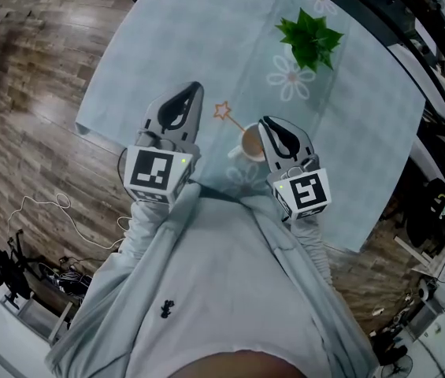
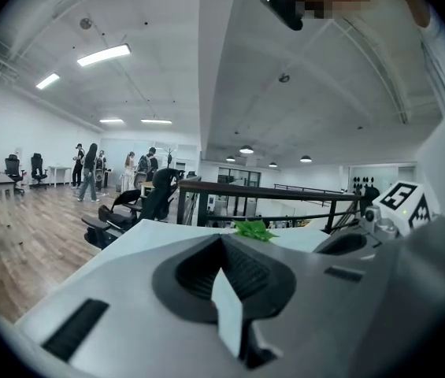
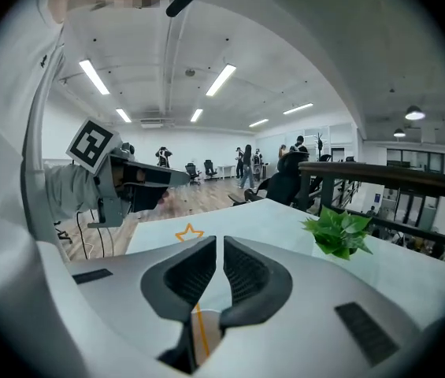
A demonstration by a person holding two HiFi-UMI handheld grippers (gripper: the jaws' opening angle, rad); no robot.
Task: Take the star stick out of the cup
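Observation:
A white cup (image 1: pixel 250 143) stands on the pale blue tablecloth (image 1: pixel 167 61), close to the person's body. A thin orange stick leans out of it to the far left and ends in an outlined star (image 1: pixel 222 110). My right gripper (image 1: pixel 266 124) hovers over the cup's right rim, jaws shut and empty. In the right gripper view the star (image 3: pixel 190 232) shows just beyond the tips (image 3: pixel 219 241), and the stick (image 3: pixel 198 329) and cup rim show below, through the gap behind the pads. My left gripper (image 1: pixel 197 90) floats left of the star, shut and empty; its tips (image 2: pixel 222 239) meet.
A small green plant (image 1: pixel 310 38) stands at the table's far right, also in the right gripper view (image 3: pixel 336 231). The table's left edge (image 1: pixel 88 109) drops to a wooden floor with cables (image 1: pixel 49 211). Railings, chairs and distant people fill the room.

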